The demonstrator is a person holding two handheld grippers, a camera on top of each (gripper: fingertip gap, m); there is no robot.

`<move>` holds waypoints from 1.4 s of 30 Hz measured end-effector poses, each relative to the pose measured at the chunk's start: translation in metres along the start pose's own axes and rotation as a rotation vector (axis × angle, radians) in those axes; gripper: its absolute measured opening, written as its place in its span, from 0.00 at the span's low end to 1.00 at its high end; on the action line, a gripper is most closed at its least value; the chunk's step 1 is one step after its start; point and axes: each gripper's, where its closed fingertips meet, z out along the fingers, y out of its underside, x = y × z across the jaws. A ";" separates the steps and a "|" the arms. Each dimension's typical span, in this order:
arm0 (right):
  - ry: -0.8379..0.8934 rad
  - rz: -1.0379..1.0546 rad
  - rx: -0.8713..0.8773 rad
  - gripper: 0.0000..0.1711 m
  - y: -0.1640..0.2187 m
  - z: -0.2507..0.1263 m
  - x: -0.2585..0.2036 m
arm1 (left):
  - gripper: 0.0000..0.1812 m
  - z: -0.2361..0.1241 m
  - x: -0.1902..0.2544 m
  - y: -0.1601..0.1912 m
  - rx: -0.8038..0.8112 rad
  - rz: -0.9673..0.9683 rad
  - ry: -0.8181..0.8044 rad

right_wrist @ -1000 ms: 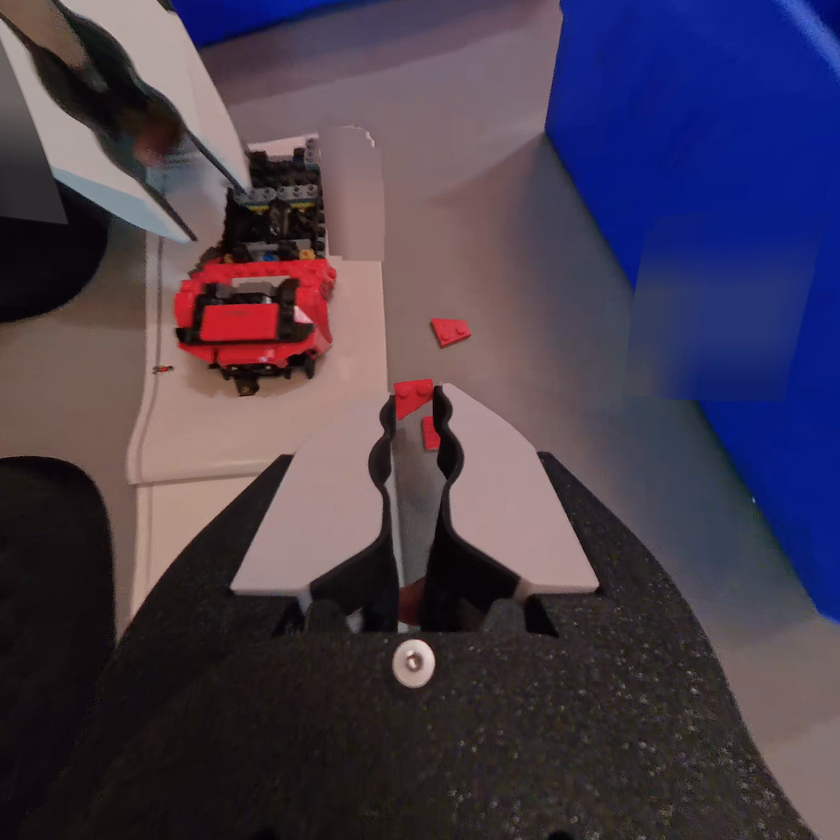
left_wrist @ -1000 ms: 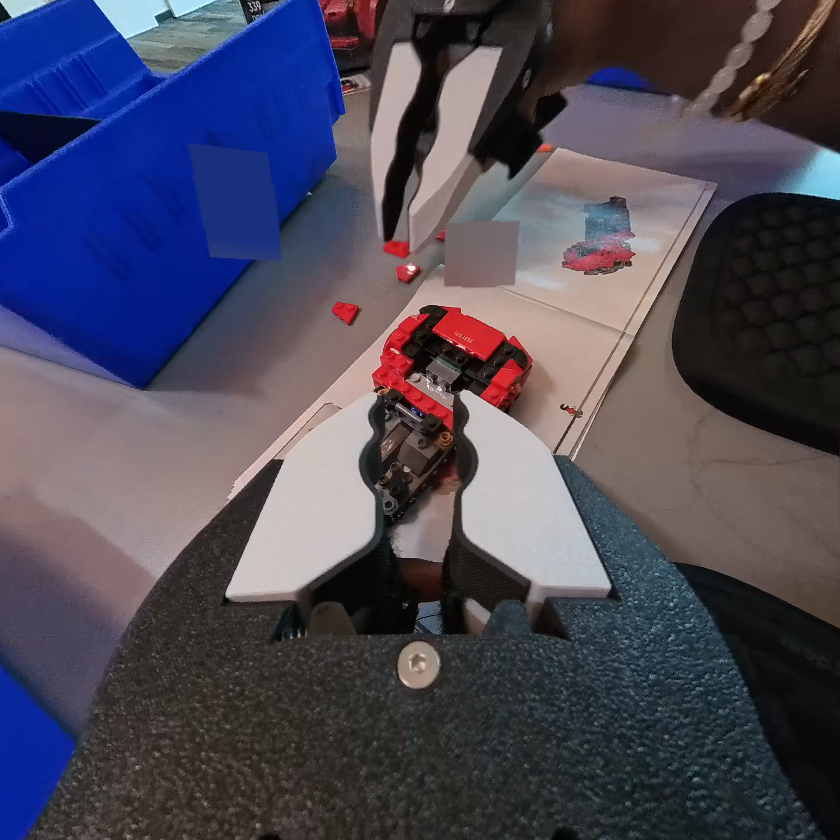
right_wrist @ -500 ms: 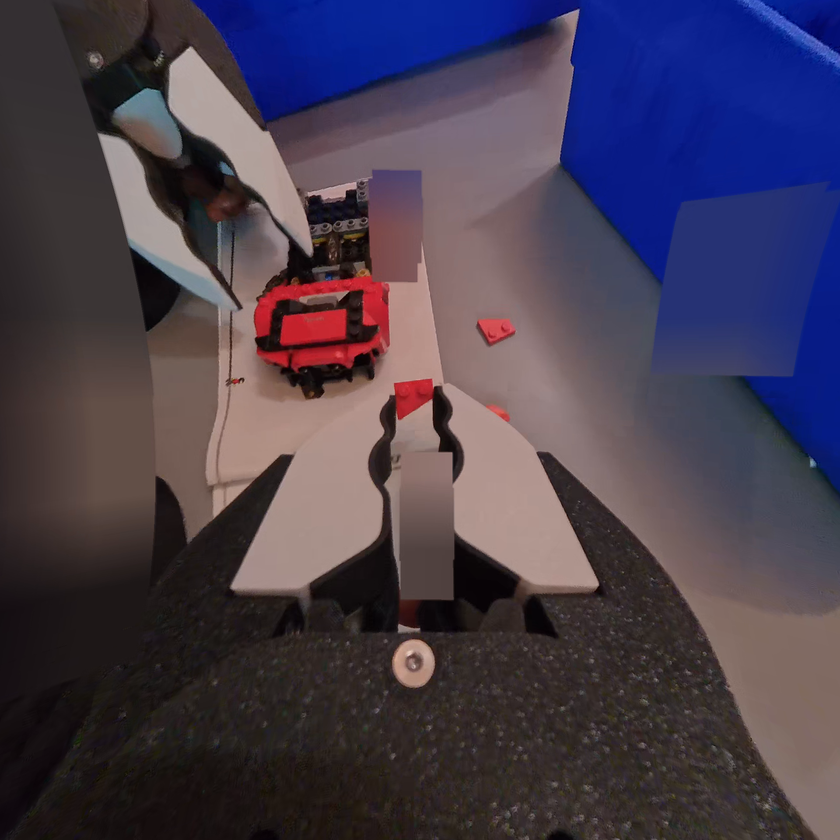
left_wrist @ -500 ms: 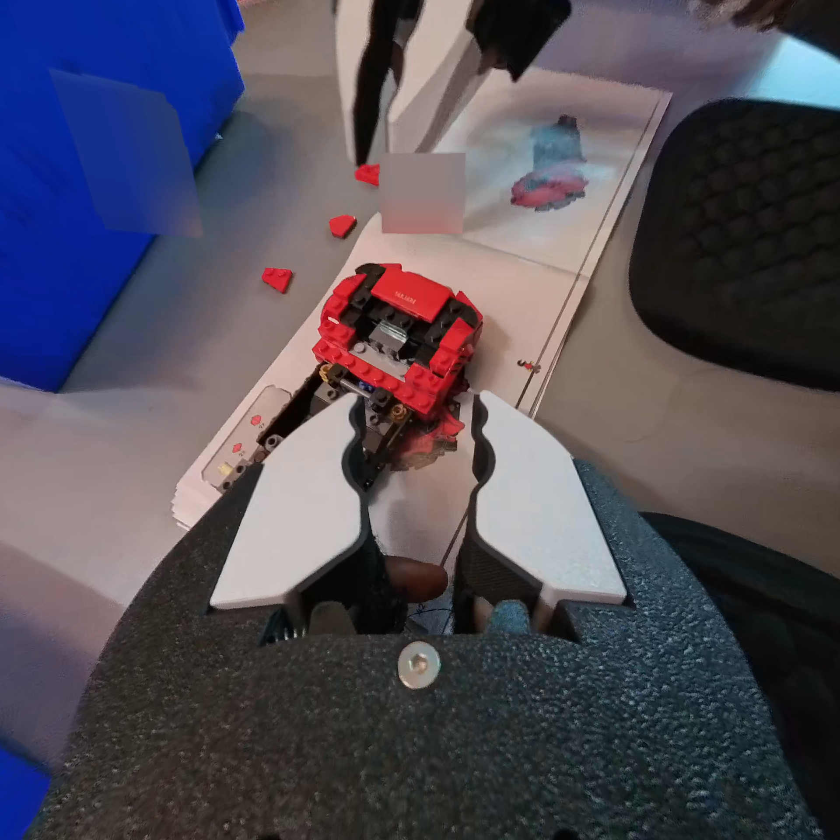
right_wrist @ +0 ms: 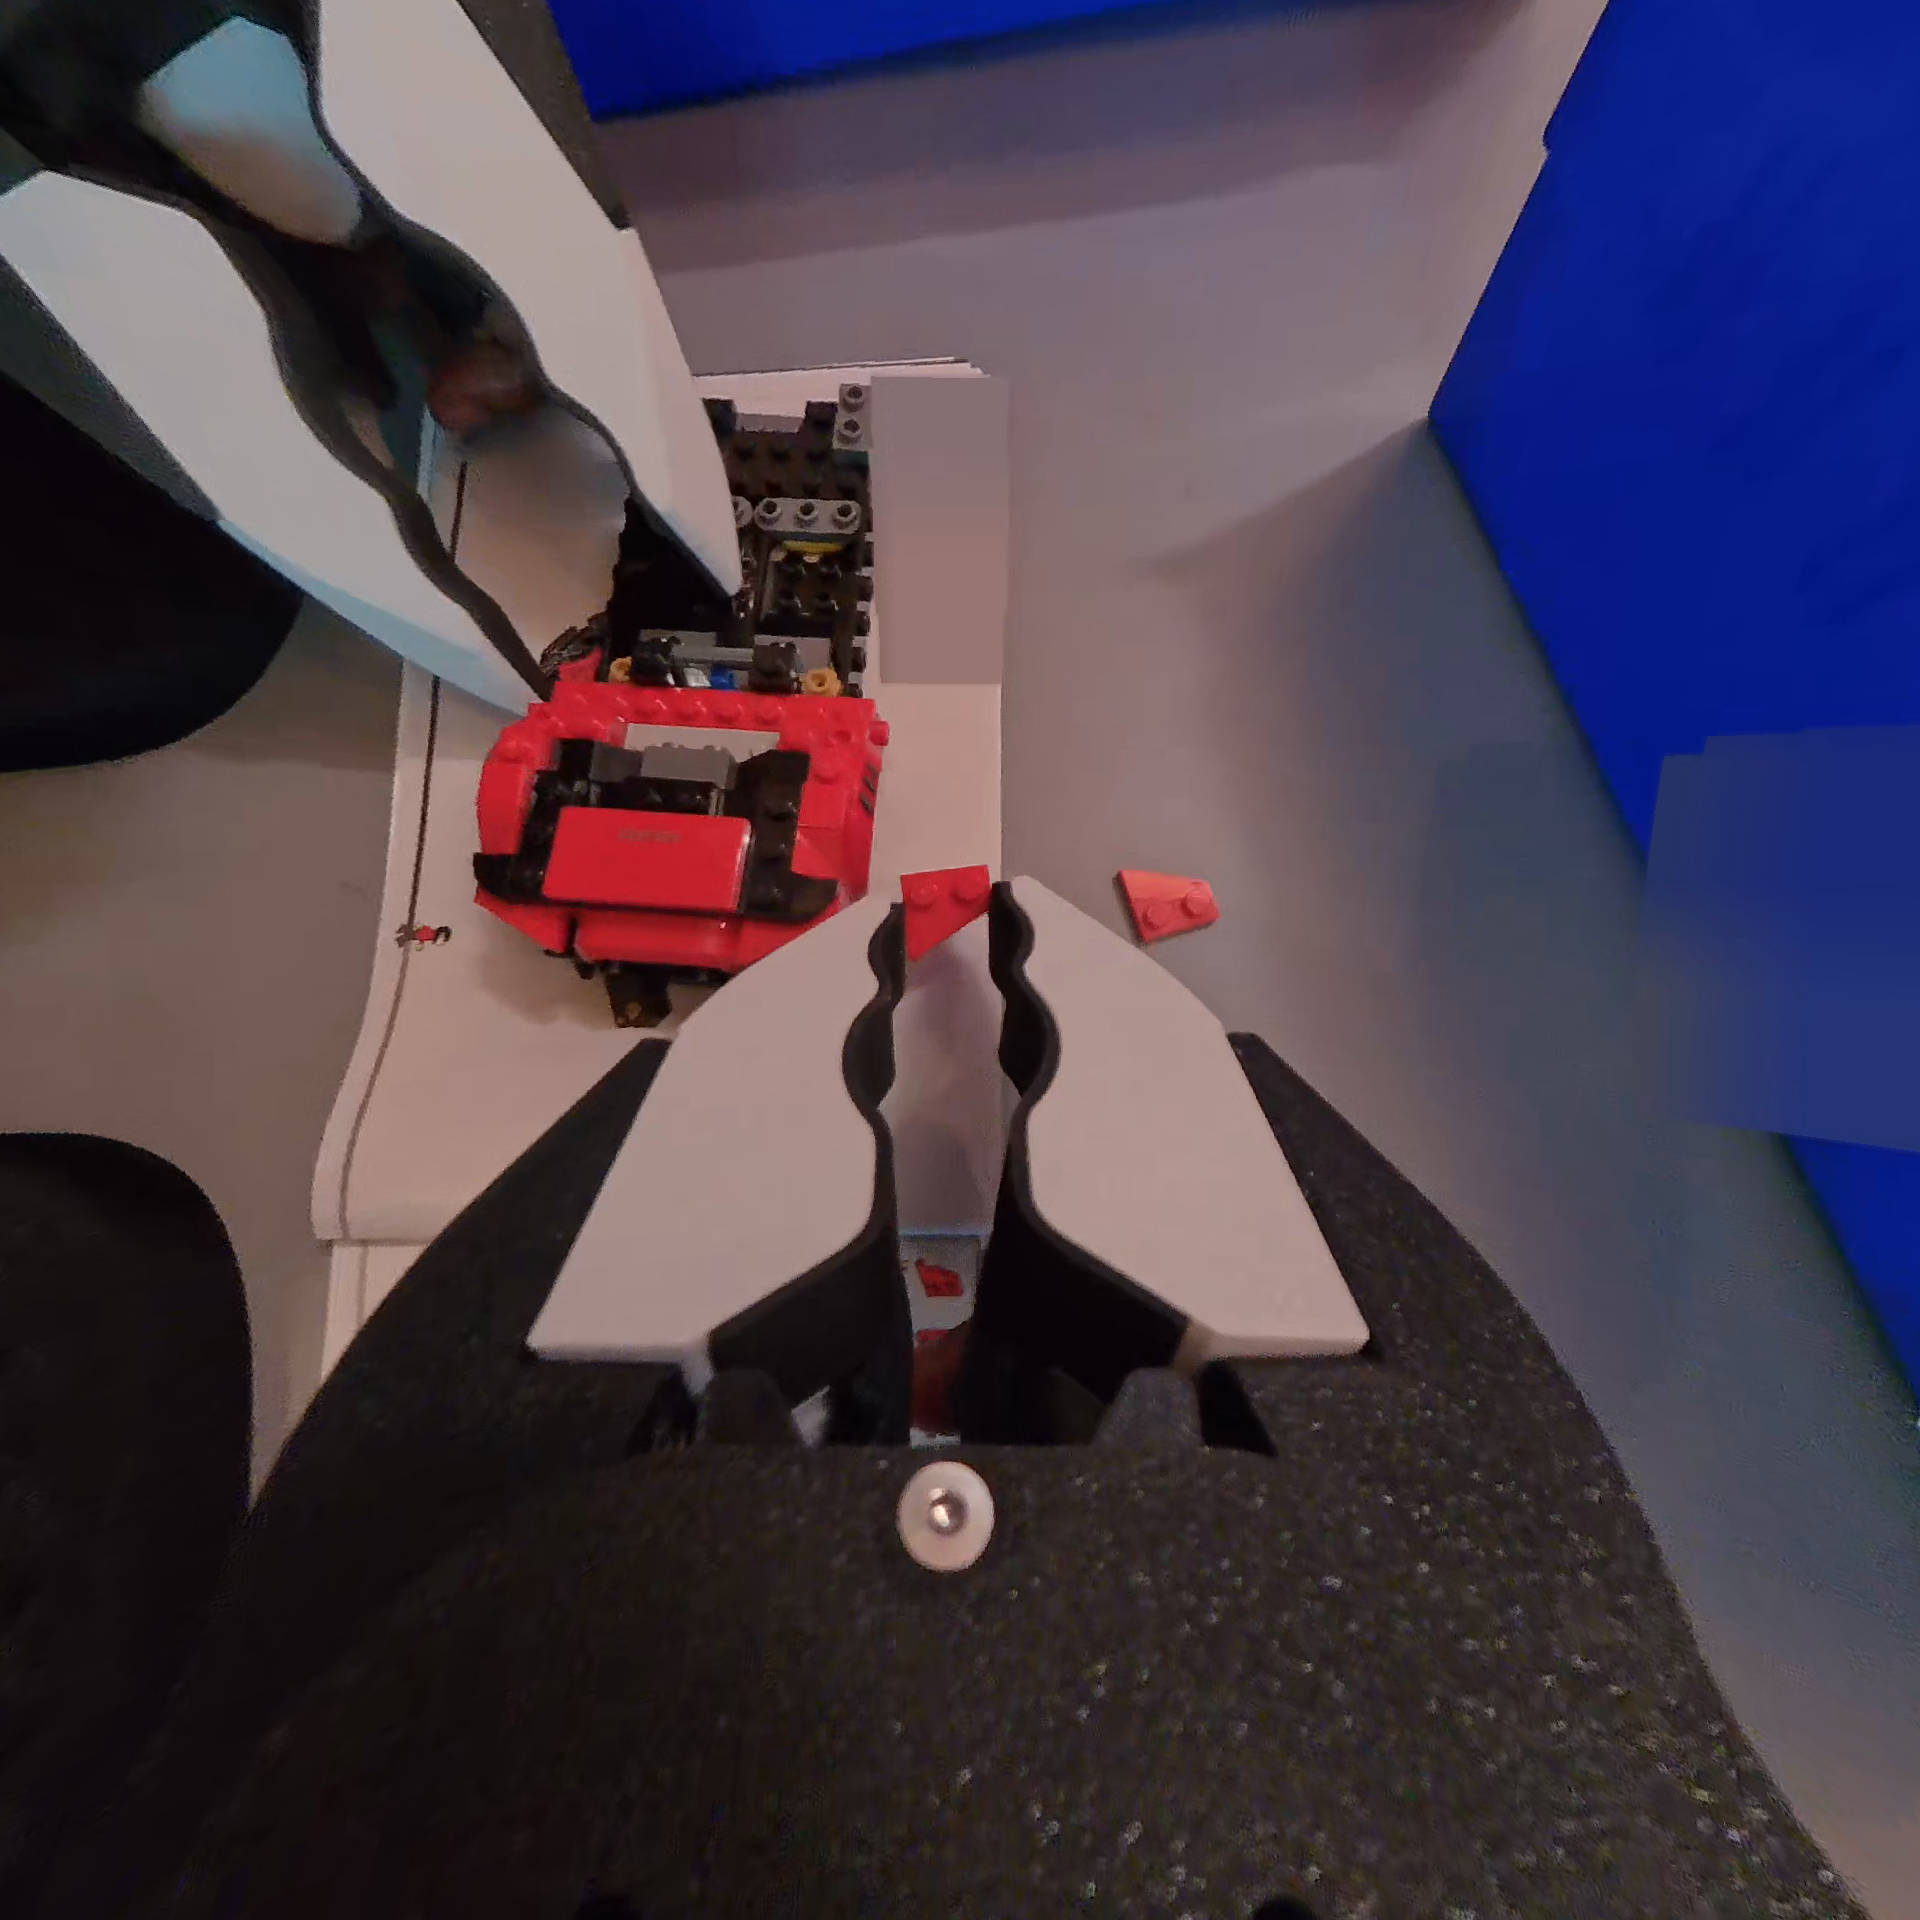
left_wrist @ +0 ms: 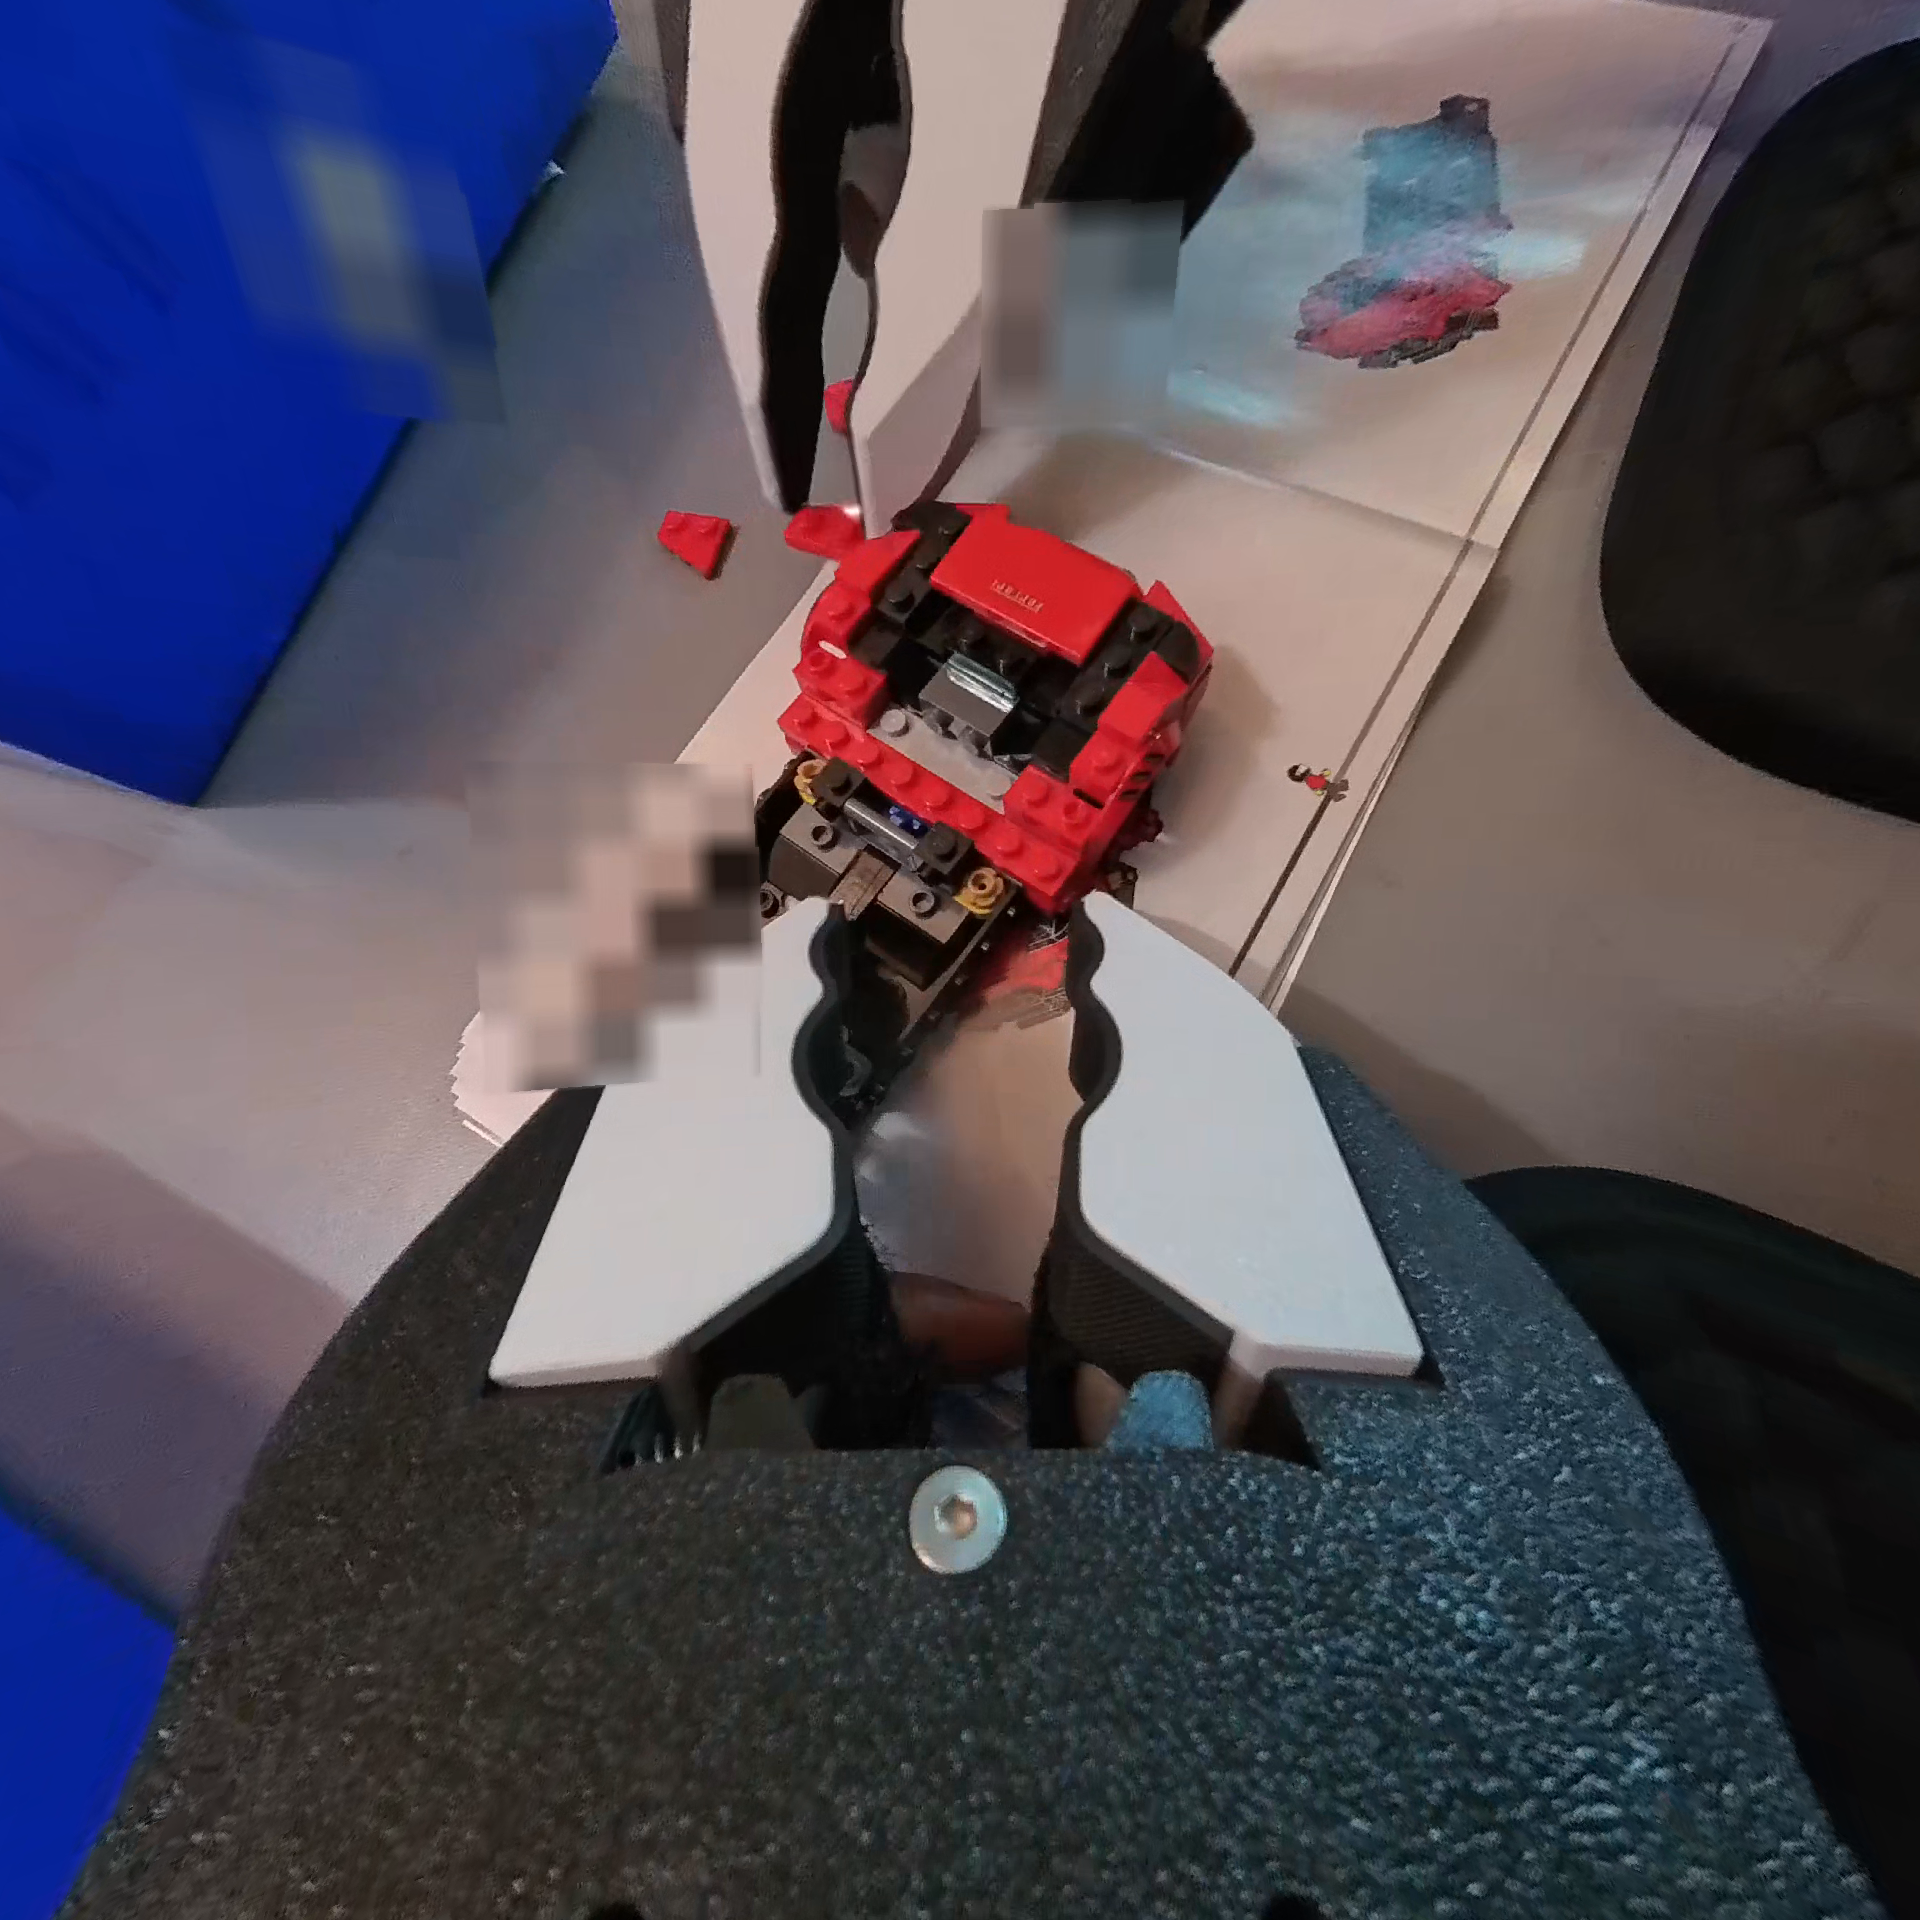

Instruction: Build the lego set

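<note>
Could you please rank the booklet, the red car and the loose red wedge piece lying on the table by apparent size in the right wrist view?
1. booklet
2. red car
3. loose red wedge piece

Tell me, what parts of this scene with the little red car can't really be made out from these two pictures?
- Lego car: its near black end is hidden behind the left gripper in the left wrist view.
- Red wedge piece: its lower part is hidden between the right gripper fingers in the right wrist view.
- Instruction booklet: mosaic patches cover parts, and its printed picture is blurred.
- Blue bin: cut off by the frame edge; its contents are unseen.
</note>
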 end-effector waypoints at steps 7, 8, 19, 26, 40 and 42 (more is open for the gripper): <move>-0.014 0.022 0.002 0.09 0.005 -0.007 -0.011 | 0.24 -0.001 -0.002 0.001 -0.005 -0.004 -0.007; -0.017 0.023 -0.001 0.09 0.006 -0.007 -0.013 | 0.24 -0.001 -0.002 0.002 -0.006 -0.004 -0.008; -0.049 0.040 -0.006 0.09 0.014 -0.013 -0.029 | 0.23 0.001 -0.009 0.001 -0.021 0.004 -0.033; -0.064 0.049 0.000 0.09 0.016 -0.013 -0.033 | 0.25 0.000 -0.011 0.001 -0.011 0.003 -0.047; -0.017 0.079 0.050 0.09 0.011 -0.029 -0.021 | 0.21 -0.007 -0.008 -0.009 0.080 -0.002 -0.039; -0.004 0.100 0.073 0.09 0.010 -0.035 -0.021 | 0.21 -0.008 -0.008 -0.011 0.091 -0.002 -0.035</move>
